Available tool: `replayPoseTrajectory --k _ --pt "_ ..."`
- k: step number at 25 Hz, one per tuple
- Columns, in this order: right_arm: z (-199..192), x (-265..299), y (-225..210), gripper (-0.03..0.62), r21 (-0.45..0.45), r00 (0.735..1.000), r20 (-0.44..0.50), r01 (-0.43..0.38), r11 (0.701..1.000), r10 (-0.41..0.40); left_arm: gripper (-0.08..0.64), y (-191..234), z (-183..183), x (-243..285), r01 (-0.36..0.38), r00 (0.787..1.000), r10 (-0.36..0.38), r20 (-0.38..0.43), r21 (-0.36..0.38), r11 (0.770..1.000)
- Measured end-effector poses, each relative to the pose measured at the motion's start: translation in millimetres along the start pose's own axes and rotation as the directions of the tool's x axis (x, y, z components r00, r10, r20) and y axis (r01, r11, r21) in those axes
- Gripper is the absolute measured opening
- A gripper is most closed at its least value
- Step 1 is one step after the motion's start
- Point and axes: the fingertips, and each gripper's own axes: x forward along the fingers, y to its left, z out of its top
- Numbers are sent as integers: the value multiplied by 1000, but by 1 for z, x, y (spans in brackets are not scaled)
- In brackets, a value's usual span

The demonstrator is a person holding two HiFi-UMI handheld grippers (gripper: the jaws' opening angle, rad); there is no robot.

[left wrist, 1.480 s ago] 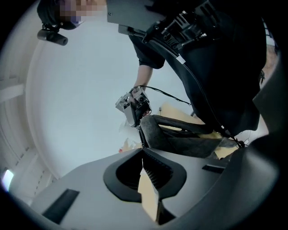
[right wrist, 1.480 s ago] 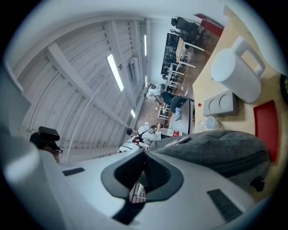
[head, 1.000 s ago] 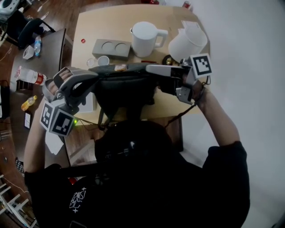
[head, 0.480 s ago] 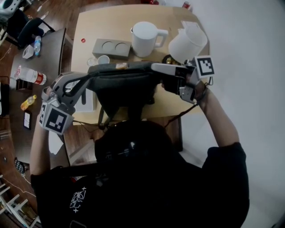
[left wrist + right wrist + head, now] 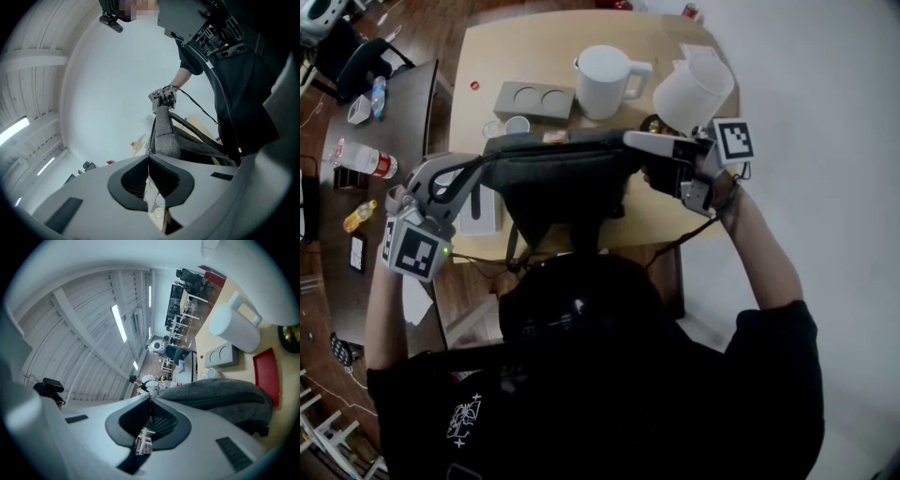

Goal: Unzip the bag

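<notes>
Stretching between both grippers, the dark grey bag [image 5: 558, 178] hangs over the near edge of the desk [image 5: 492, 52]. At 1 end the left gripper [image 5: 490, 155] has its jaws clenched on the zip pull [image 5: 148, 151]. At the other end the right gripper [image 5: 630, 141] has its jaws clamped on the fabric. Beyond the bag stand a white jug [image 5: 605, 82], a second white jug [image 5: 692, 94], a grey holder [image 5: 534, 100] with 2 round wells, and a small cup [image 5: 517, 127]. Their contents cannot be made out.

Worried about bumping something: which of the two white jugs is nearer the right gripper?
The right-hand white jug, just beyond the right gripper; the other jug stands further left.
</notes>
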Motion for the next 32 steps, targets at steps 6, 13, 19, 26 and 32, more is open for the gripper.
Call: replayPoseTrajectory --k 6,13,19,26,32 --pt "1 -5 0 5 -6 1000 7 5 1000 -5 5 0 -1 -1 -13 1000 13 -4 -11 1000" --pt "2 -10 -1 5 -15 1000 22 11 1000 -11 5 0 -6 -2 -35 999 35 -1 -34 999" --pt "3 -13 -3 5 -22 1000 26 18 1000 -17 5 -2 -12 -5 -46 999 46 -20 -47 998" --pt "3 -17 -4 5 -20 999 36 20 1000 -19 5 -3 -16 -7 -56 998 54 -28 -65 996" --pt "5 -19 -6 5 -21 999 40 21 1000 -20 5 -3 -19 -8 -62 998 60 -32 -74 995"
